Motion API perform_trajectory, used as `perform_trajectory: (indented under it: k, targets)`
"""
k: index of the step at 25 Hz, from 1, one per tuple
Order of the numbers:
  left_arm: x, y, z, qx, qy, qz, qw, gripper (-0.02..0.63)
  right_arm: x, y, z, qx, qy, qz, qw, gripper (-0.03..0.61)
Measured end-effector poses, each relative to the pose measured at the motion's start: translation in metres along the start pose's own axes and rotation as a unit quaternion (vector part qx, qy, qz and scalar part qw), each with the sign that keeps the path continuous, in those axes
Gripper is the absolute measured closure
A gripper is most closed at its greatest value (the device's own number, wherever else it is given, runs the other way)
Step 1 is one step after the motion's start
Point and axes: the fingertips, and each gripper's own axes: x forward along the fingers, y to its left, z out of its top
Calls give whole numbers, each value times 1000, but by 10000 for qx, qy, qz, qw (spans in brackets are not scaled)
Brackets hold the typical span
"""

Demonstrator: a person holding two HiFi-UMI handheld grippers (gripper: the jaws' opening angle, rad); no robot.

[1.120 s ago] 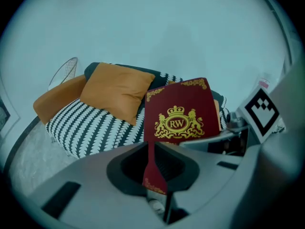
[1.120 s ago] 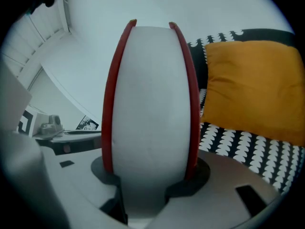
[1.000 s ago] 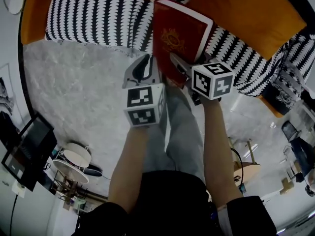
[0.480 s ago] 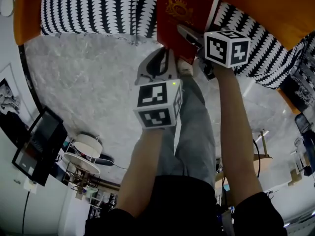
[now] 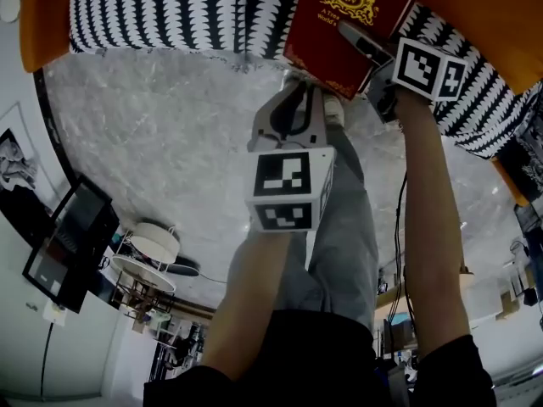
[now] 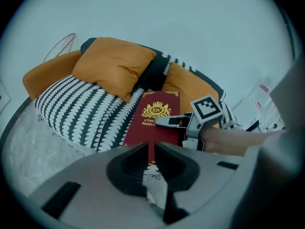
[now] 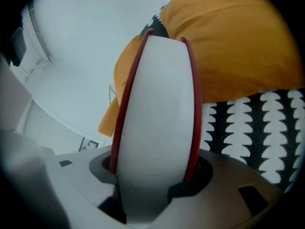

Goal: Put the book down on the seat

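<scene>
A red hardback book (image 5: pixel 339 32) with a gold crest hangs tilted, cover up, over the black-and-white striped sofa seat (image 5: pixel 170 15). My right gripper (image 5: pixel 363 42) is shut on its right edge. In the right gripper view the white page block (image 7: pixel 157 104) fills the space between the jaws, and both red covers lie against them. These jaws have just been opening a little, with the book still between them. My left gripper (image 5: pixel 293 108) sits just below the book's near edge. Its jaws are almost together, and only a thin slit shows the book (image 6: pixel 155 120) beyond. Whether the book touches the seat (image 6: pixel 76 109) I cannot tell.
Orange cushions (image 6: pixel 112 66) lean along the sofa back, and one (image 7: pixel 238 46) is right behind the book. Grey marble floor (image 5: pixel 153 142) lies in front of the sofa. A dark screen (image 5: pixel 68 244) and a white round rack (image 5: pixel 144 257) stand at the left. The person's legs (image 5: pixel 339 227) are below the grippers.
Both grippers have moved forward and down toward the sofa. The book has tipped from nearly upright to flatter, cover facing up, and now lies over the striped seat.
</scene>
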Motion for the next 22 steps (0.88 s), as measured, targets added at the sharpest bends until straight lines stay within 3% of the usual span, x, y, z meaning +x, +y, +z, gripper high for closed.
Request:
perform_trajectory:
  k: [6, 12, 18, 22]
  targets:
    - [6, -1, -5, 10, 29, -86, 10000, 565, -6, -19, 12, -18, -387, -275, 9989, 287]
    - [13, 1, -5, 155, 26, -41, 9999, 565, -10, -33, 21, -551, -627, -875, 9927, 210]
    - [8, -7, -26, 255, 170, -147, 9994, 565, -24, -41, 19, -1190, -614, -1698, 9763, 154]
    - [14, -7, -34, 252, 205, -207, 9993, 565, -32, -46, 21, -1949, -524, -2352, 9508, 143]
